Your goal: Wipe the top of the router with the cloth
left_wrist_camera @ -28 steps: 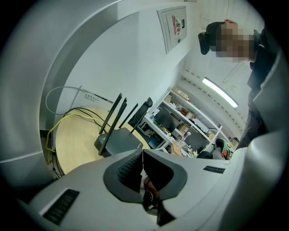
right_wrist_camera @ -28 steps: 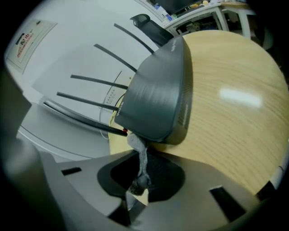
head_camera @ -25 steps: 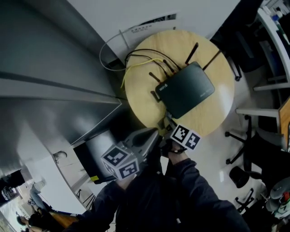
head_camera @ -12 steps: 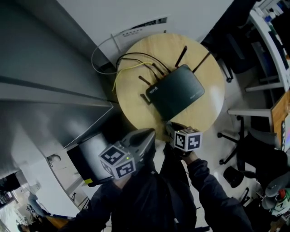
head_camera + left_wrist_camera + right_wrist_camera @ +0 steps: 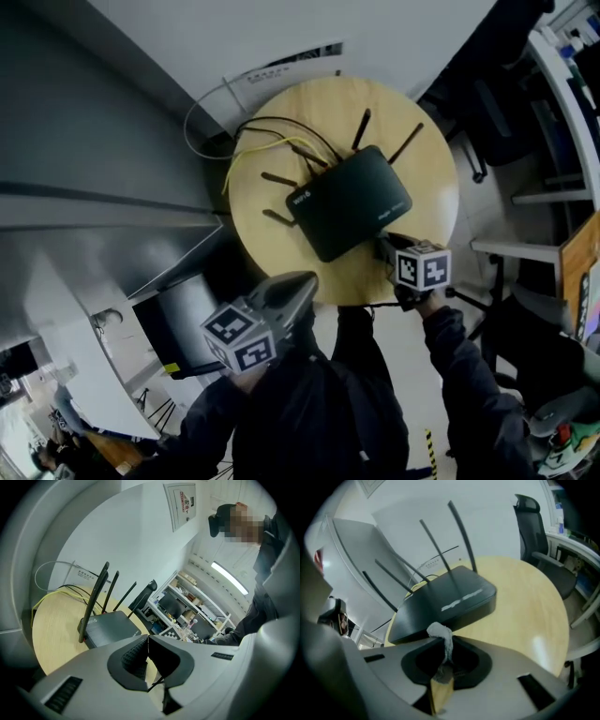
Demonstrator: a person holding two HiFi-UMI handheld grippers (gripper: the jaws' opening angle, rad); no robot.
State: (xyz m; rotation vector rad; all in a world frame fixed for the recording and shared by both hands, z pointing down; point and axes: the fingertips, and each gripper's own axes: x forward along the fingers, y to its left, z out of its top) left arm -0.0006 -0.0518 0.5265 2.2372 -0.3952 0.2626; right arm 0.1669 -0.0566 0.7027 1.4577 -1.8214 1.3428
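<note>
Right gripper view: right gripper (image 5: 442,645) clamped on cloth (image 5: 439,631), soft and limp, pinched at one end. Router (image 5: 445,603) on desk (image 5: 525,606), judged light, may slide. Left gripper (image 5: 147,641) closed, empty.

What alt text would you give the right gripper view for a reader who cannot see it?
The right claw is shut on a grey cloth, close in front of a black router with upright antennas on a round wooden table. A black office chair stands beyond.
</note>
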